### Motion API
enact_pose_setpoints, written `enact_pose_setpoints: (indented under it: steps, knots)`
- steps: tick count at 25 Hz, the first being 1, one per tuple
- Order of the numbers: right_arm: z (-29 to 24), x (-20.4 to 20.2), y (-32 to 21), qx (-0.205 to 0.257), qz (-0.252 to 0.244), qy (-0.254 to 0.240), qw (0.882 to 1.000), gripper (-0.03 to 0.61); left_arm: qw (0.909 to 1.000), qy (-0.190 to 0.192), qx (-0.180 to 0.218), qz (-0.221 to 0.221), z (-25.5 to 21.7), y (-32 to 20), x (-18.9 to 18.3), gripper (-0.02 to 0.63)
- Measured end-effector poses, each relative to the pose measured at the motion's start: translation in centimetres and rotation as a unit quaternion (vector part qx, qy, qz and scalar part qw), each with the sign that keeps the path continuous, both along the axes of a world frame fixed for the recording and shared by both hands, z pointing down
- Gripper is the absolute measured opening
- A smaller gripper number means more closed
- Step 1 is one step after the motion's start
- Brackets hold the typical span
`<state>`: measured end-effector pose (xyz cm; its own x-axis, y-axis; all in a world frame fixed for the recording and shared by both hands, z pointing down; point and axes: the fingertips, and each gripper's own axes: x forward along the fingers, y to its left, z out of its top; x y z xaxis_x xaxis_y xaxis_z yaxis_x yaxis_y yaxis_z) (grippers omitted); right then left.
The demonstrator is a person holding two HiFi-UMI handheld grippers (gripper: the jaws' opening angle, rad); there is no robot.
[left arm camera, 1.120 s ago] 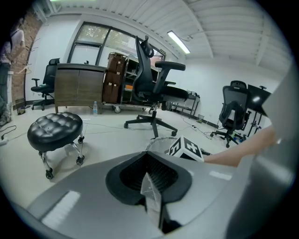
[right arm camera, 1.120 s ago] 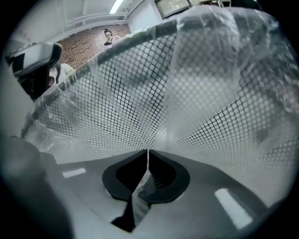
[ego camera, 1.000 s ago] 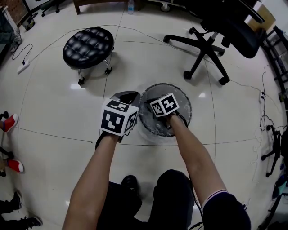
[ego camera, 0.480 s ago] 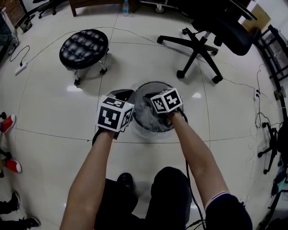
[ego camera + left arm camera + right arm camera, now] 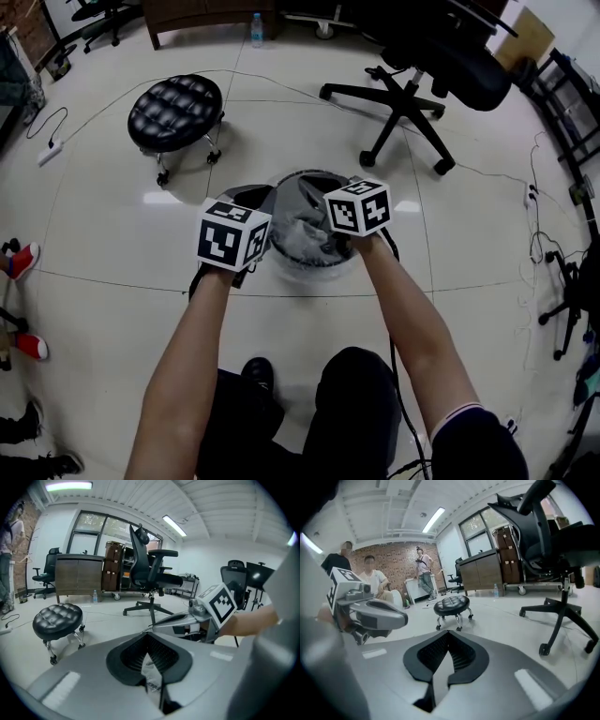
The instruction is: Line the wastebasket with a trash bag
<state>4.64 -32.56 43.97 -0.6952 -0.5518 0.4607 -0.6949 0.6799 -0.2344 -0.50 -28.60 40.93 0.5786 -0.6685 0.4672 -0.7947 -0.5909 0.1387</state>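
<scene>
- Left gripper point(image 5: 152, 670) is pinched tight on a bit of the clear trash bag point(image 5: 302, 220).
- Right gripper point(image 5: 439, 665) is clamped on it too, over the wastebasket point(image 5: 314, 174).

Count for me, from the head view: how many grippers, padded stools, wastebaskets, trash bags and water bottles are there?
Grippers: 2 (left gripper, right gripper)
Padded stool: 1
Wastebasket: 1
Trash bag: 1
Water bottle: 1
Total: 6
</scene>
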Motion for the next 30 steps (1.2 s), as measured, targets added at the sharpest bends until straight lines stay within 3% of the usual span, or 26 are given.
enact_pose_setpoints:
  steps: [7,12,17,23,30]
  knots:
    - [-9.1,2.2,4.6,0.098,-0.013,-0.017,0.995,0.002,0.9986,-0.005,0.048,0.023,-4.4,2.4,1.6,0.012]
    - [-12.1,4.1,7.9,0.148,0.008,-0.031,0.989,0.002,0.9972,0.018,0.067,0.028,-6.6,3.7,3.5,0.011]
    - [-13.2,5.1,10.9,0.177,0.029,-0.056,0.982,0.002,0.9951,0.004,0.094,0.032,-7.5,4.6,4.8,0.012]
    - [-13.2,4.6,13.0,0.205,0.014,-0.053,0.977,0.002,0.9935,-0.011,0.108,0.034,-7.5,5.2,5.1,0.012]
    - [-13.1,5.2,12.6,0.206,0.027,-0.05,0.977,0.002,0.9937,-0.009,0.108,0.028,-7.6,5.8,4.7,0.012]
